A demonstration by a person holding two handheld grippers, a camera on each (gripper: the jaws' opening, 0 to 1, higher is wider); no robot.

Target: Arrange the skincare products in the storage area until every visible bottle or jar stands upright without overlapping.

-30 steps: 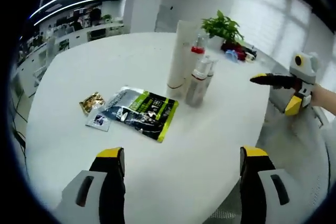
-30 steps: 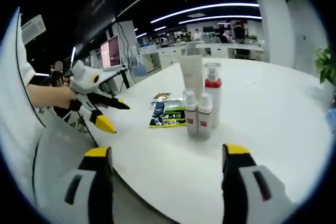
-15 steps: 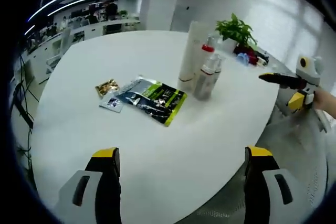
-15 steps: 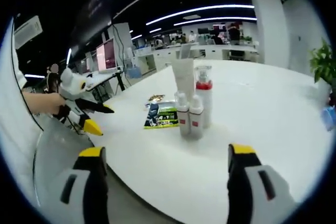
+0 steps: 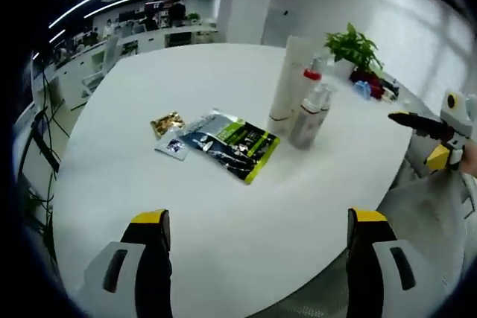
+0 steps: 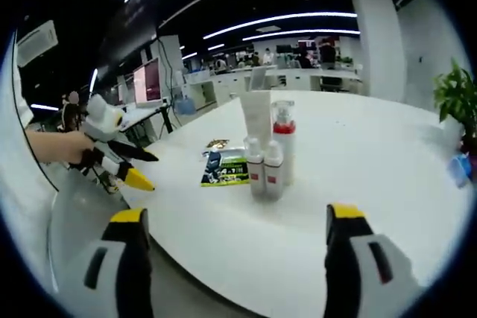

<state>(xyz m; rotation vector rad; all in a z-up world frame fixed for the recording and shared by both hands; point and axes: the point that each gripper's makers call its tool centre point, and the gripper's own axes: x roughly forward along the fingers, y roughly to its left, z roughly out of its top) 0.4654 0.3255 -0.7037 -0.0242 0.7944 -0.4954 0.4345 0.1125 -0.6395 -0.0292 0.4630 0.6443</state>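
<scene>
Left tongs [image 5: 253, 247] and right tongs [image 6: 235, 240] both released, hovering off the near edge of the white surface [image 5: 149, 102]. Tall tube [image 5: 287, 80], red-collared pump bottle [image 6: 282, 139], two small bottles [image 6: 263, 169] upright, clustered, possibly touching. Green sachet [image 5: 235, 144] flat beside them.

A round white table [image 5: 149, 206] carries a green-and-black flat pouch [image 5: 232, 145] lying near its middle. Just left of the pouch lie a small gold sachet [image 5: 167, 123] and a small blue-and-white sachet [image 5: 173, 148], the blue one touching the pouch's edge. At the table's far right edge stands a potted green plant [image 5: 355, 48], with a small blue item [image 5: 363, 88] and a dark red one just beside it. Office desks with monitors [image 6: 149, 80] line the background under long ceiling light strips [image 6: 279, 18].
</scene>
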